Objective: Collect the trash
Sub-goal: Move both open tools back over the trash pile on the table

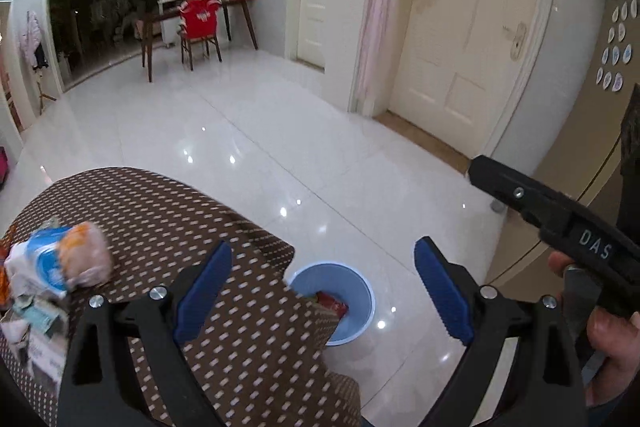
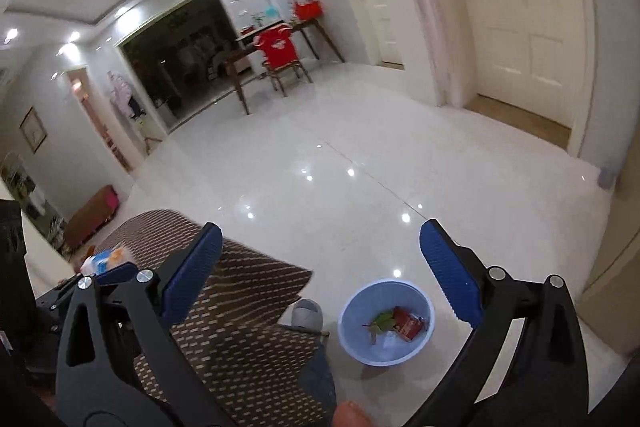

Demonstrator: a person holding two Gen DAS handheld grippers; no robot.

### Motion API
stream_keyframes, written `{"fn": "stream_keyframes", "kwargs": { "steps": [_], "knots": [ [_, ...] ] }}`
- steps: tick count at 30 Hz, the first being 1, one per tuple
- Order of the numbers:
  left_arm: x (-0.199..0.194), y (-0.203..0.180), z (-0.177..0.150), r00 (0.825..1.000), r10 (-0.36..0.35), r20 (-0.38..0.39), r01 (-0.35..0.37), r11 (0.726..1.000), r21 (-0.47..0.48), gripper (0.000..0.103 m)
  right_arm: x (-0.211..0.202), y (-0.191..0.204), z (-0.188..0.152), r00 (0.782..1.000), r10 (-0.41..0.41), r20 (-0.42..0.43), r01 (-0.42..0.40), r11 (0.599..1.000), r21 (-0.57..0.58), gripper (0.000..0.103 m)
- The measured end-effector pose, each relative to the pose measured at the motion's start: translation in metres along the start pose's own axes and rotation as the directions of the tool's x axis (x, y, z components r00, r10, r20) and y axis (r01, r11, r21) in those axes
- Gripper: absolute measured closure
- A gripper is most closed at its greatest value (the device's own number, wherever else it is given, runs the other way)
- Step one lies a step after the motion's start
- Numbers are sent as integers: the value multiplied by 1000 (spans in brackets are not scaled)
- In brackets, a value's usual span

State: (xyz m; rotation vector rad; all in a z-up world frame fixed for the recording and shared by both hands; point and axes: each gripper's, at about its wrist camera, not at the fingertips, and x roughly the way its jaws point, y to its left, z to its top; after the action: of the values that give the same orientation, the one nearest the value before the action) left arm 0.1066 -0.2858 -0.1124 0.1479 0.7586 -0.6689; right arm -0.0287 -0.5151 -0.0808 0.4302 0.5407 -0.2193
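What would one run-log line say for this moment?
left gripper: open, empty | right gripper: open, empty | blue bin: on floor, red packet inside | table: wrappers remain

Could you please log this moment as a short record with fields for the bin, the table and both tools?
bin: blue bin on the floor beside the table, holding a red wrapper and a green scrap
table: brown dotted cloth, wrappers piled at its left
left tool: open, empty
right tool: open, empty

Left tool (image 1: pixel 324 291) jaws wide, empty; right tool (image 2: pixel 320 275) jaws wide, empty.
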Motion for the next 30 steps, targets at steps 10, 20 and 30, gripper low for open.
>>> {"fn": "stream_keyframes", "kwargs": {
  "steps": [10, 20, 30],
  "knots": [
    [-78, 52, -32, 988, 101, 119, -93, 993, -71, 10, 1, 105, -17, 992, 113, -55, -121, 975, -184, 6],
    [-140, 133, -84, 949, 278, 149, -246, 948, -201, 10, 28, 208, -58, 949, 263, -172, -304, 906, -294, 6],
    [-157, 207, -134, 934, 353, 64, -310, 884, -349, 10, 75, 313, -111, 886, 323, -333, -454, 753, -476, 14]
  ]
}}
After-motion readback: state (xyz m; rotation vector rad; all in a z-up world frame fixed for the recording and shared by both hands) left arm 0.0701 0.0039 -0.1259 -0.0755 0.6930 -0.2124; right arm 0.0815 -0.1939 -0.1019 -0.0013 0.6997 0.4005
